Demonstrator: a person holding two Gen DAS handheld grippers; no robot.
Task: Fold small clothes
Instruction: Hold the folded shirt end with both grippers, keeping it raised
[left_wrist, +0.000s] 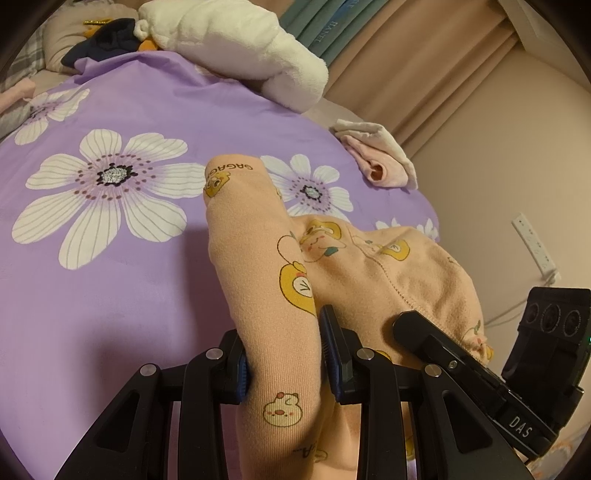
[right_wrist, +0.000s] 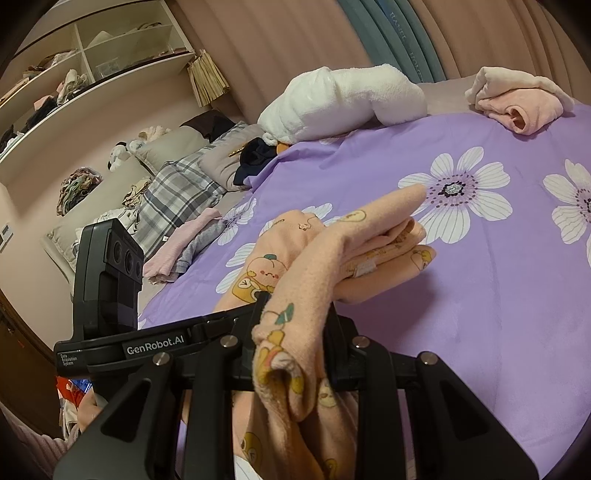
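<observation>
Left wrist view: left tongs (left_wrist: 284, 365) clamped a fold of the peach cartoon-print garment (left_wrist: 258, 266), its leg running ahead of the tips over the purple floral bedsheet (left_wrist: 110, 295). Right tongs (left_wrist: 417, 332) entered just beside them, on the same cloth.

Right wrist view: right tongs (right_wrist: 295, 332) gripped a bunched fold of the garment (right_wrist: 332, 251); the rest lay ahead on the bedsheet (right_wrist: 480, 314). White plush (right_wrist: 343, 103) far ahead.

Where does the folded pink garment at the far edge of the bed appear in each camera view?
Left wrist view: pink garment, upper right, at the purple floral cover's edge.
Right wrist view: pink garment, top right corner.
Shared landmark: the white plush toy, left of it in both.
</observation>
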